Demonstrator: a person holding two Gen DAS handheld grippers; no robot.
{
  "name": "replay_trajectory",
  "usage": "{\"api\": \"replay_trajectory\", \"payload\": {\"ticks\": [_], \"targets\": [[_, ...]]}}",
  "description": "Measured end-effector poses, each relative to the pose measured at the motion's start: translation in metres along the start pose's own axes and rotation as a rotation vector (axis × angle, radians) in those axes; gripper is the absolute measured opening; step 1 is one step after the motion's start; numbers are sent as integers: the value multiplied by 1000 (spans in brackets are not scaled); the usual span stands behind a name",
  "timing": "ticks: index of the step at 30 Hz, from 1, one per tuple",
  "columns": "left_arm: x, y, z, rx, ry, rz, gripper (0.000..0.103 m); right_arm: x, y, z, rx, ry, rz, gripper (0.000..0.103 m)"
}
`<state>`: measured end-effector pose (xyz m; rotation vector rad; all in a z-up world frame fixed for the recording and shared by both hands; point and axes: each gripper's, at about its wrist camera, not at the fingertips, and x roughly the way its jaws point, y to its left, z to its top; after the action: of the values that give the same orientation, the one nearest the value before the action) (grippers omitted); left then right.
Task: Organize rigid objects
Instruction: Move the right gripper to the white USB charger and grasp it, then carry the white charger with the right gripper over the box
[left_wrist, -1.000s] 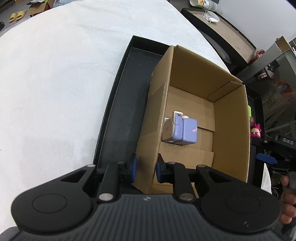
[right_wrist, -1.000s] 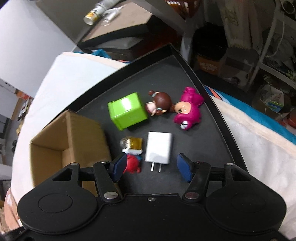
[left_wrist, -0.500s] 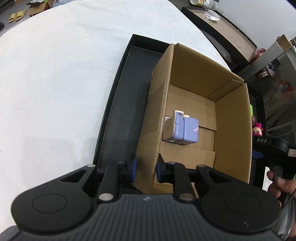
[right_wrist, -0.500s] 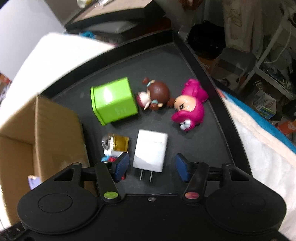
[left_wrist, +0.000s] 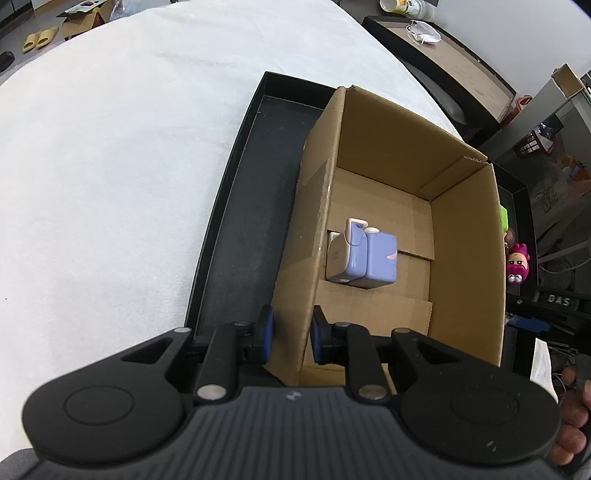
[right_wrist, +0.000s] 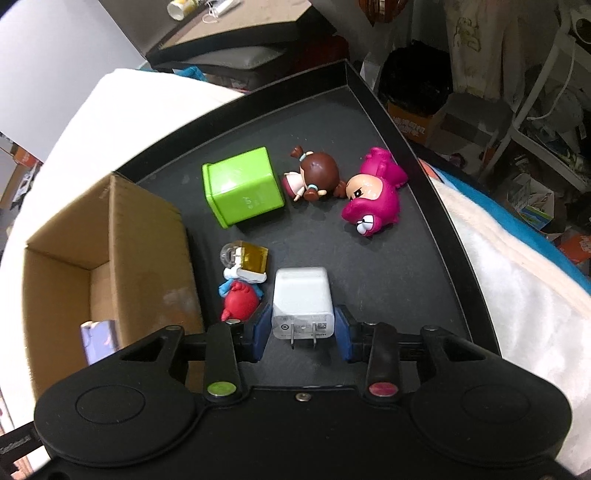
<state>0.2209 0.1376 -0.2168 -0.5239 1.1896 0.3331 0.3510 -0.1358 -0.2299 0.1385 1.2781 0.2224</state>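
The left tool (left_wrist: 290, 338) is pinching the near-left wall of the cardboard box (left_wrist: 465, 258), one blue pad outside and one inside, w/ the jaws narrow on the cardboard. The box is sitting open-topped in a black tray (left_wrist: 236, 206) that is lying on a white padded surface (left_wrist: 110, 166). A lavender and white block toy (left_wrist: 364, 256) is lying on the box floor, close to the left wall. Past the right wall of the box, bits of a green thing and a pink figure are peeking out.

The right tool (right_wrist: 301, 332) is clamping a white charger (right_wrist: 302, 295) at its prong end, both pads touching its sides; the two metal prongs are pointing back toward the camera. The charger is resting flat on the tray floor, just right of the box. Immediately left of the charger, a small red and blue figure (right_wrist: 240, 301) is lying w/ a gold-coloured piece at its far end, near the box's outer wall. Farther along the tray, a green cube (right_wrist: 243, 186) is sitting tipped on a side, a brown-haired doll (right_wrist: 314, 177) is lying just beside it, and a magenta figure (right_wrist: 373, 195) is lying touching the doll's head, near the tray's right rim. Shelves and clutter are filling the bg beyond the tray.
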Motion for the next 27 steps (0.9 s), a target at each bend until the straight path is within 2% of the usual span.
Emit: {"api": "replay_trajectory", "payload": {"ticks": [15, 27], "targets": [[-1, 1, -1, -6, -5, 3, 19, -44, 7, 2, -13, -71, 56, 36], [-2, 1, 0, -9, -11, 0, 19, -76, 35, 18, -53, -148, 99, 36]]}}
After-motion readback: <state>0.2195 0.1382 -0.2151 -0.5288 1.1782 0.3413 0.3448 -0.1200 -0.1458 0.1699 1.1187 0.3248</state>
